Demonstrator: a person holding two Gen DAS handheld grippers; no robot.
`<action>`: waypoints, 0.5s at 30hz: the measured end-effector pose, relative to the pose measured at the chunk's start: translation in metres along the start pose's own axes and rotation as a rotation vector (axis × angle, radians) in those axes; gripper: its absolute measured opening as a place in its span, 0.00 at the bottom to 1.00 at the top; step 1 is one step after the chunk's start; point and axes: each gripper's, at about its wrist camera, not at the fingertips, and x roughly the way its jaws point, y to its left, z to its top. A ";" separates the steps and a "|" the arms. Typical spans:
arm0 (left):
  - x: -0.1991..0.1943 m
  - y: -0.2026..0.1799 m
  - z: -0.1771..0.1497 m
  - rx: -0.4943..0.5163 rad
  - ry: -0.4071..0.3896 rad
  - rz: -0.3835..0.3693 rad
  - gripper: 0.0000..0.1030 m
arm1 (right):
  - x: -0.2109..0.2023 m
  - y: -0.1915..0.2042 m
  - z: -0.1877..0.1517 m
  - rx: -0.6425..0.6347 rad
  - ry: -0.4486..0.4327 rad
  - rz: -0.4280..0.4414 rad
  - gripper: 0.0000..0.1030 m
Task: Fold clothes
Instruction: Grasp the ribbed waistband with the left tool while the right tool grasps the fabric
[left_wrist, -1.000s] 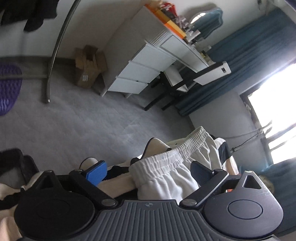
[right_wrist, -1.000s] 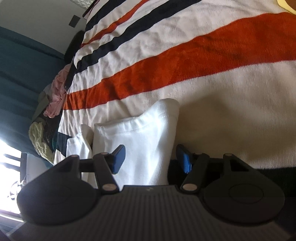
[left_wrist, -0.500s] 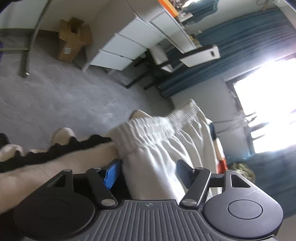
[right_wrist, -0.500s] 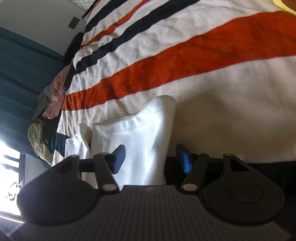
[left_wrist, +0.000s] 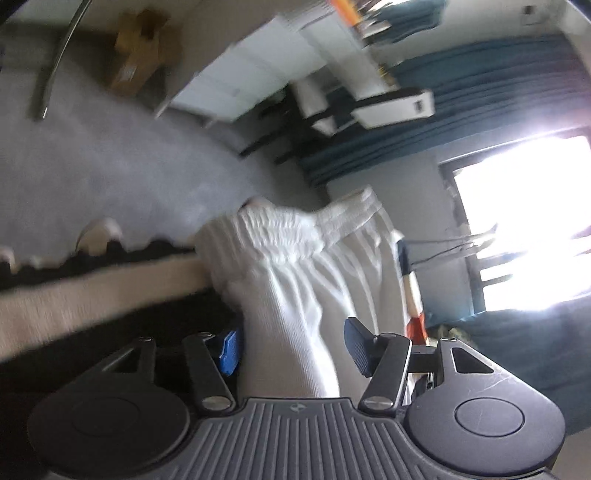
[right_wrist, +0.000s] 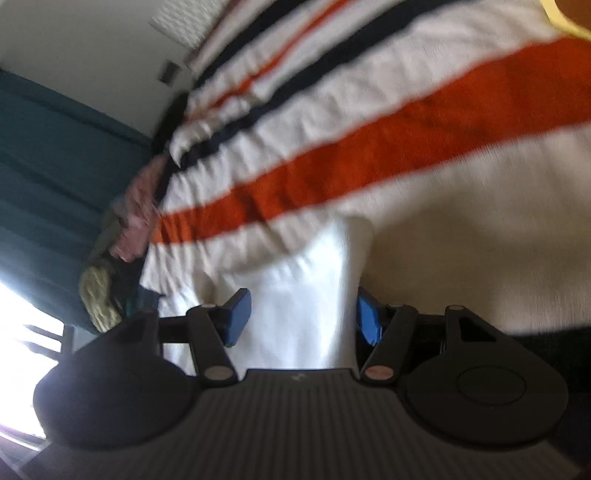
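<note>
Left gripper (left_wrist: 291, 350) jaws have just been closing around the white shorts (left_wrist: 295, 280), cloth between them; full pinch not clear through the blur. Right gripper (right_wrist: 303, 317) sits half open with white fabric between its pads, grip unclear. Shorts lie at the near edge of the striped blanket (right_wrist: 369, 158).

black ribbed claw (left_wrist: 291, 350) housings, round side discs, blue-padded fingers (right_wrist: 236, 317)

Two cams, one on each gripper, both up close.
Left cam looks past its fingers to floor & window; right cam looks down at striped blanket (right_wrist: 369, 155). Both see white shorts (left_wrist: 295, 295).
</note>
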 end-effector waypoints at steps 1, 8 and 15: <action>0.004 -0.002 0.000 0.011 0.010 0.018 0.58 | 0.002 -0.003 -0.001 0.010 0.015 -0.018 0.61; 0.015 -0.040 -0.001 0.141 0.012 0.144 0.49 | 0.009 -0.001 -0.003 -0.025 0.052 -0.040 0.31; 0.017 -0.046 -0.002 0.127 -0.022 0.054 0.30 | 0.002 0.003 -0.001 -0.032 0.019 0.017 0.10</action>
